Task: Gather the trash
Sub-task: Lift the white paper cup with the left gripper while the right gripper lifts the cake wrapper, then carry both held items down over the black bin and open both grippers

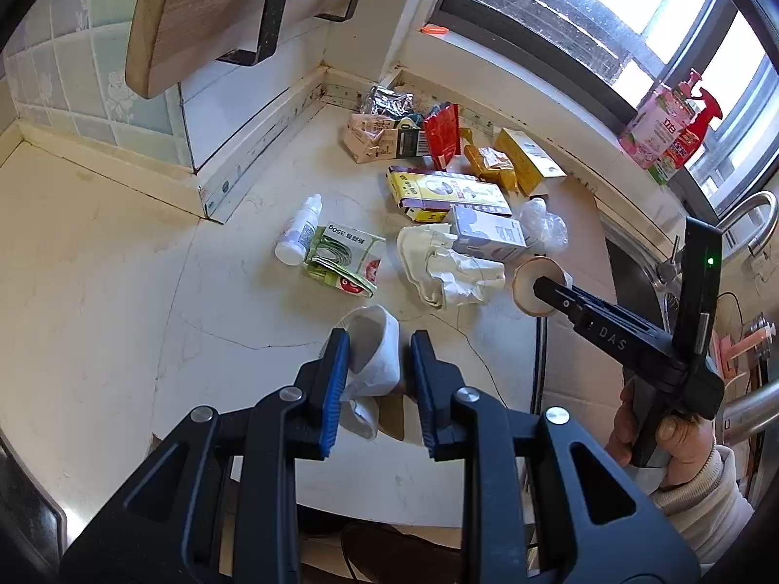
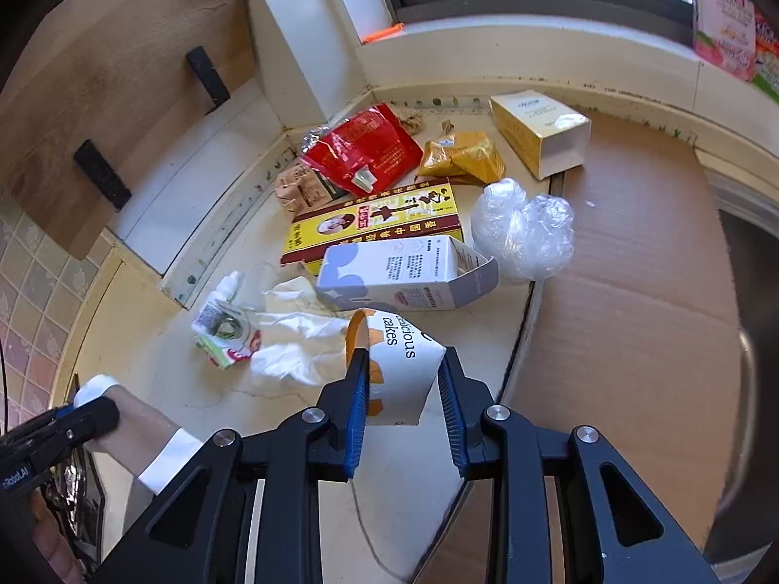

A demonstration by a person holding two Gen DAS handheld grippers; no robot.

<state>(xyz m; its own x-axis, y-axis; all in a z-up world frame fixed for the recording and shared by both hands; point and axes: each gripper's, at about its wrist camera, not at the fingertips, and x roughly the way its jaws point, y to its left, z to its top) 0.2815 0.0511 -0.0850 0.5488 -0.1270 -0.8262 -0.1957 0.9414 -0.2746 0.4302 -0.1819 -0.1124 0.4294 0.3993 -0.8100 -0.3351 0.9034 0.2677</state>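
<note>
Cream bench (image 1: 97,243), with cardboard sheet (image 2: 633,292) over its right end. Heaped from the back corner toward the middle: trash pile (image 1: 448,194) of boxes, wrappers and tissue. Near the front edge, clamped in the right gripper (image 2: 404,389): squashed paper cake cup (image 2: 404,355). Further left, pinched in the left gripper (image 1: 380,365): crumpled white cup (image 1: 375,350).

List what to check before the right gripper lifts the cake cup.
1. Cake cup sits between the right gripper fingers: ok.
2. Both pads press firmly on the cup: cannot tell.
3. Left gripper is shut on the white paper cup: ok.
4. Crumpled white paper is clear of the cake cup: cannot tell, it lies right beside it.
5. Nothing lies on top of the cake cup: ok.
</note>
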